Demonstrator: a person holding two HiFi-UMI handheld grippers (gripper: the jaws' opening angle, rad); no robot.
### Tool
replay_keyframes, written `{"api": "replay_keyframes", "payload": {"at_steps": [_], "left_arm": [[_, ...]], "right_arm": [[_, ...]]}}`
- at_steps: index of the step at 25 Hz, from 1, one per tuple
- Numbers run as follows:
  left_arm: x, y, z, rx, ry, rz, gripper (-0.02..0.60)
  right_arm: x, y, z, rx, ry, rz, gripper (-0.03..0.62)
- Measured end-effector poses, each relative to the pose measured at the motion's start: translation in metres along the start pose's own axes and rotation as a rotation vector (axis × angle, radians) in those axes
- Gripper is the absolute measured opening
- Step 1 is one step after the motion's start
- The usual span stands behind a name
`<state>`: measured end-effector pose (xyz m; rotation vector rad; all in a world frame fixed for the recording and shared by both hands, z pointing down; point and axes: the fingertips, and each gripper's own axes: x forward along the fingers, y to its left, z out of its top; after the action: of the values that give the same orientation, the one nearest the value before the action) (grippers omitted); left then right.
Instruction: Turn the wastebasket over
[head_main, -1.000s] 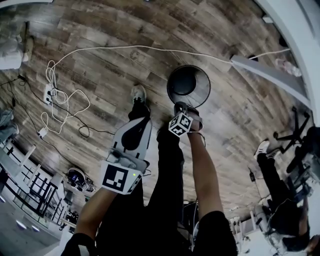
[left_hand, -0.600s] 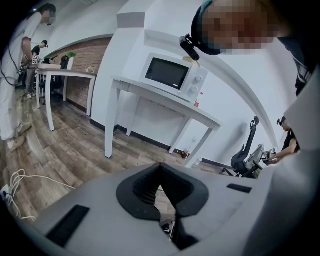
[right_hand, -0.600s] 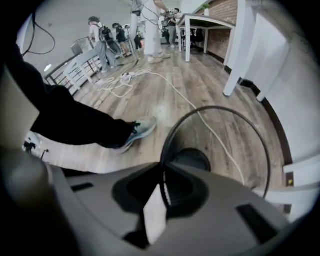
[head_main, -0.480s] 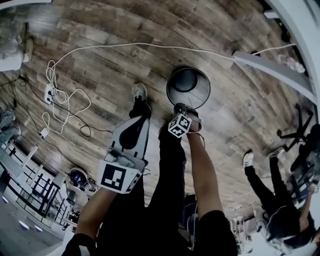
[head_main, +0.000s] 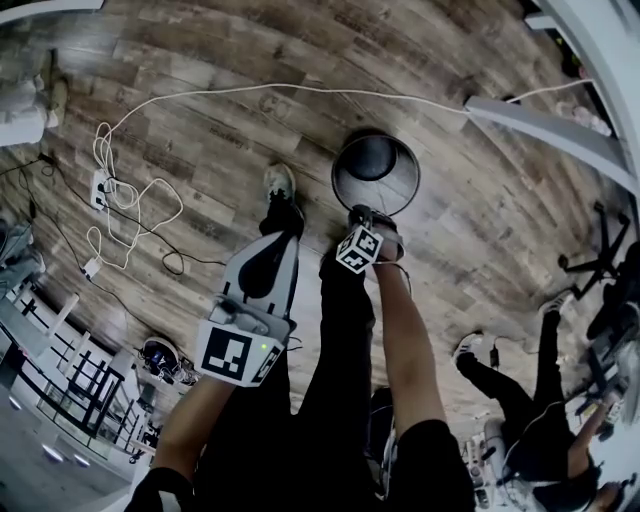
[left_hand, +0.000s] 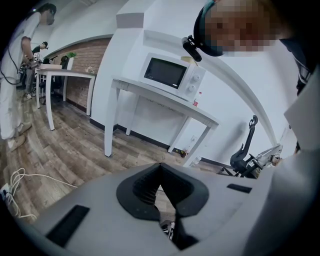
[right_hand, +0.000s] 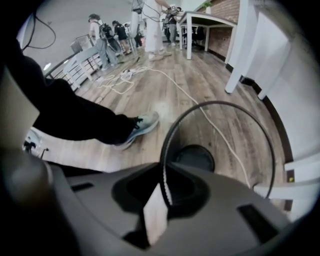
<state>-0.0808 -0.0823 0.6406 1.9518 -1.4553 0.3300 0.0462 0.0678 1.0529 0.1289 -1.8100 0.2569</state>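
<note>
Right gripper view: right tool (right_hand: 162, 176) pinches round mesh wastebasket (right_hand: 195, 158) by its rim; left tool (left_hand: 160, 168) closed.

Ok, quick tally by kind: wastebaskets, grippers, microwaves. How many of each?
wastebasket: 1
grippers, the left gripper and the right gripper: 2
microwave: 1
Total: 4

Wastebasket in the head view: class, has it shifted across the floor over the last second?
No. The wastebasket keeps the same gap to the shoe and the white cable; the right hand-held gripper still grips its near rim.
</note>
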Motion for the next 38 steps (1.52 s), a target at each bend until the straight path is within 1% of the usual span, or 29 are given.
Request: {"api": "replay_keyframes", "payload": {"at_steps": [2, 3, 5, 6, 10, 14, 16, 18, 20, 23, 27, 29, 32, 35, 38], "left_arm": [[-0.002, -0.002, -0.001, 0.004, 0.002, -0.003, 0.032], [-0.002, -0.003, -0.002, 0.007, 0.004, -0.006, 0.032], [-0.003, -0.005, -0.001, 0.009, 0.003, -0.01, 0.032], [-0.004, -0.006, 0.0, 0.005, 0.0, -0.011, 0.032], [-0.011, -0.015, 0.01, 0.0, -0.004, -0.018, 0.032], [-0.029, -0.034, 0.033, 0.009, -0.005, -0.035, 0.032], [-0.042, -0.047, 0.048, 0.013, -0.006, -0.044, 0.032], [-0.054, -0.061, 0.065, 0.024, -0.014, -0.059, 0.032], [-0.058, -0.074, 0.085, 0.05, -0.04, -0.089, 0.032], [-0.07, -0.098, 0.11, 0.087, -0.066, -0.132, 0.032], [-0.098, -0.13, 0.133, 0.113, -0.07, -0.165, 0.032], [-0.107, -0.142, 0.145, 0.123, -0.072, -0.177, 0.032], [-0.121, -0.159, 0.165, 0.149, -0.081, -0.198, 0.032], [-0.137, -0.172, 0.182, 0.171, -0.093, -0.21, 0.032], [-0.149, -0.18, 0.203, 0.188, -0.117, -0.215, 0.032]], "right_arm": [[0.001, 0.0, -0.003, 0.011, 0.009, -0.004, 0.068], [0.0, -0.002, -0.004, 0.015, 0.012, -0.011, 0.082], [-0.005, -0.008, -0.004, 0.028, 0.012, -0.023, 0.131], [-0.009, -0.011, -0.004, 0.036, 0.01, -0.025, 0.138], [-0.041, -0.015, -0.001, 0.07, -0.001, -0.033, 0.14], [-0.091, -0.015, 0.005, 0.162, -0.028, -0.032, 0.138], [-0.124, -0.009, 0.008, 0.217, -0.043, -0.022, 0.138], [-0.155, -0.008, 0.011, 0.279, -0.056, -0.017, 0.116], [-0.18, -0.024, 0.016, 0.351, -0.077, -0.043, 0.096], [-0.223, -0.038, 0.028, 0.5, -0.145, -0.063, 0.064], [-0.279, -0.025, 0.037, 0.731, -0.227, -0.032, 0.049], [-0.304, -0.023, 0.04, 0.817, -0.256, -0.024, 0.045], [-0.35, -0.031, 0.045, 0.892, -0.291, -0.064, 0.04], [-0.4, -0.04, 0.052, 0.958, -0.355, -0.108, 0.037], [-0.451, -0.054, 0.062, 1.002, -0.422, -0.159, 0.035]]}}
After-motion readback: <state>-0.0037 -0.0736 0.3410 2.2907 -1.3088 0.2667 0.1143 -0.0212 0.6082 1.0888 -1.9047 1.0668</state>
